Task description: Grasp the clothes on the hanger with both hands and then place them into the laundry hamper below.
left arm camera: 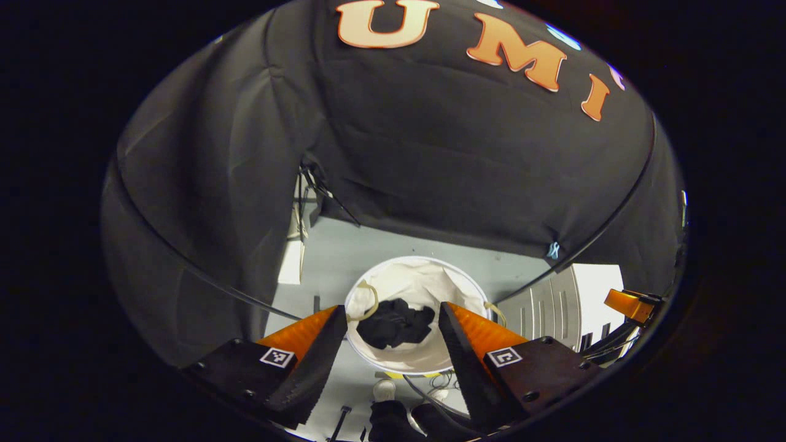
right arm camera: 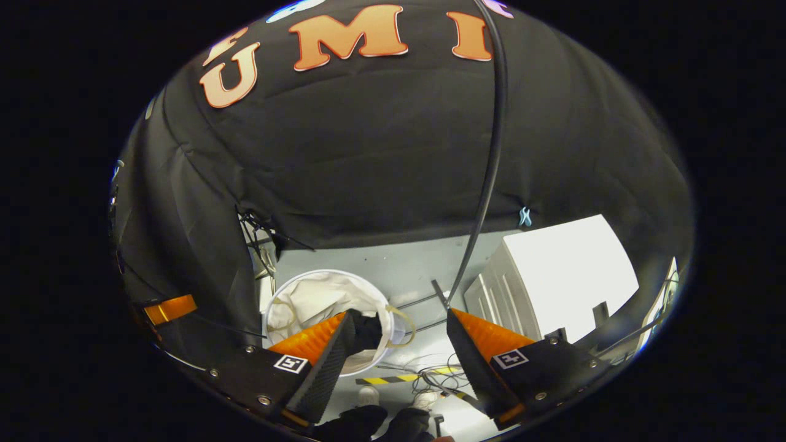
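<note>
Left gripper [left arm camera: 393,325]: jaws spread wide, holding nothing, poised above the hamper, likely because the drop is done.
Right gripper [right arm camera: 402,331]: jaws apart and empty, with the hamper at its 10 o'clock.
Clothes [left arm camera: 396,322]: dark bundle lying inside the hamper, near its centre.
Laundry hamper [left arm camera: 424,279]: round, white-lined, on the pale floor below, mouth upward to catch the clothes.

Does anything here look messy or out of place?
Not much. The dark clothes lie crumpled inside the white hamper, not spilled over. Loose cables tangle on the floor by striped tape.
</note>
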